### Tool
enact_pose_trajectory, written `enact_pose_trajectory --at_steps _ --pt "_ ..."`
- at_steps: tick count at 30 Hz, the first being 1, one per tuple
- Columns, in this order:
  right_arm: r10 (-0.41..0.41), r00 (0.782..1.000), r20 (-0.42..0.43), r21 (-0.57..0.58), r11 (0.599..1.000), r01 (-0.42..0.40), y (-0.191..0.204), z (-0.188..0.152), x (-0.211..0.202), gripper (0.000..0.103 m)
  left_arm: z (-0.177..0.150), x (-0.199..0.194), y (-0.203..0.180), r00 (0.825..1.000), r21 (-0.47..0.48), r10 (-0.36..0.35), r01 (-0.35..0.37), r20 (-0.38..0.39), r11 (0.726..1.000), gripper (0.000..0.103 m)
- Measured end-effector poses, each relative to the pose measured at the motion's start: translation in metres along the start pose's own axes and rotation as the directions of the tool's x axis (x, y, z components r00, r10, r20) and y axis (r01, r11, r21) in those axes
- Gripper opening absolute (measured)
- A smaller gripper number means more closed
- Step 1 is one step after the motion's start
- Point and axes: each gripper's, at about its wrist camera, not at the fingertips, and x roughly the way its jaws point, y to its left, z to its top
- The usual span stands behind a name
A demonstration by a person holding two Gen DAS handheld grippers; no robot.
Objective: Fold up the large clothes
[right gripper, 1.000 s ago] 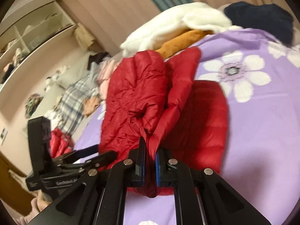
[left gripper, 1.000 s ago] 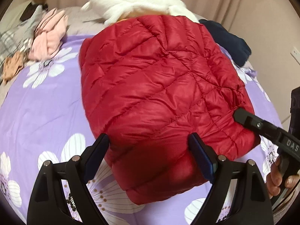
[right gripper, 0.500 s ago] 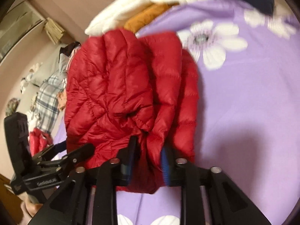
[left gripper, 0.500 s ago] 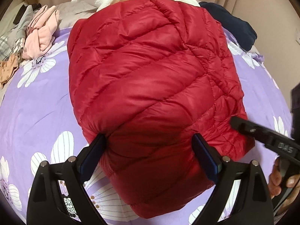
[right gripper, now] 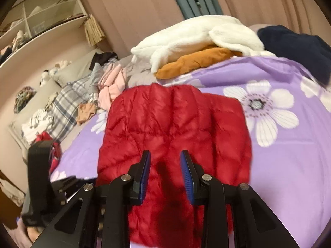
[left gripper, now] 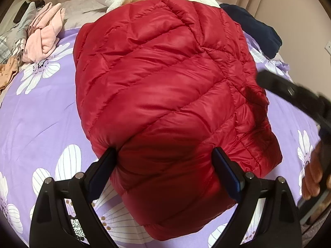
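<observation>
Right gripper (right gripper: 165,175) had just parted its jaws, letting go of the puffy red quilted down jacket (right gripper: 175,128) — fold now lay flat ahead on the purple floral bedsheet (right gripper: 289,161). Left gripper (left gripper: 165,171) spread wide, straddling the jacket's near end without clamping — fold probably complete.

white fleece (right gripper: 196,35) | orange garment (right gripper: 194,62) | navy garment (right gripper: 295,43) | pink clothes (left gripper: 44,37) | wall shelves (right gripper: 41,16)

Left gripper (left gripper: 164,172): two matte black plastic arms with round silver screw heads and dark blue pads; a black-and-white speckled marker sits on the left arm.
Right gripper (right gripper: 165,174): black arms, silver screws, ribbed bright blue pads.
Person's hand (left gripper: 313,177): bare fingers around a black handle, blurred.
</observation>
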Motion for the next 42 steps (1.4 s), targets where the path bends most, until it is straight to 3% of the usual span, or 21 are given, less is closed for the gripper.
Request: enact_pose_trajectory --at_steps 4,8,10,14,20,22,28,33,42 --pt "-0.023 0.998 -0.062 0.036 0.999 0.025 -0.007 0.014 0.030 0.032 0.001 0.001 0.002 1.000 0.000 -0.007 0.007 0.002 1.000 0.093" --pt "-0.077 0.982 -0.172 0.055 0.995 0.088 -0.019 0.006 0.061 0.020 0.003 0.002 0.002 1.000 0.003 -0.006 0.006 0.008 1.000 0.093" --pt "-0.086 0.979 -0.183 0.052 0.994 0.097 -0.019 0.004 0.065 0.020 0.004 0.002 0.003 1.000 0.000 -0.008 0.008 0.011 1.000 0.093" --pt "-0.067 0.981 -0.181 0.090 0.992 0.085 -0.024 0.002 0.061 0.020 0.015 -0.011 0.007 0.998 -0.027 -0.021 0.023 0.060 0.999 0.091" --pt "-0.072 0.982 -0.173 0.086 0.992 0.088 -0.023 0.003 0.060 0.020 0.058 -0.016 0.022 0.990 -0.074 0.023 -0.013 0.139 0.997 0.084" --pt "-0.073 0.982 -0.173 0.084 0.993 0.089 -0.022 0.004 0.061 0.020 0.072 -0.007 0.029 0.990 -0.092 0.036 -0.024 0.134 0.995 0.077" --pt "-0.089 0.981 -0.174 0.068 0.992 0.102 -0.024 0.003 0.066 0.020 0.090 0.032 0.035 0.996 -0.062 0.067 -0.063 0.054 0.996 0.077" --pt "-0.115 0.977 -0.181 0.045 0.991 0.126 -0.023 0.003 0.073 0.020 0.089 0.053 0.048 0.999 -0.083 0.038 -0.037 0.004 0.996 0.080" --pt "-0.102 0.982 -0.156 0.054 0.992 0.112 -0.022 0.008 0.060 0.020 0.084 0.034 0.046 0.998 -0.094 0.048 -0.044 0.042 0.995 0.083"
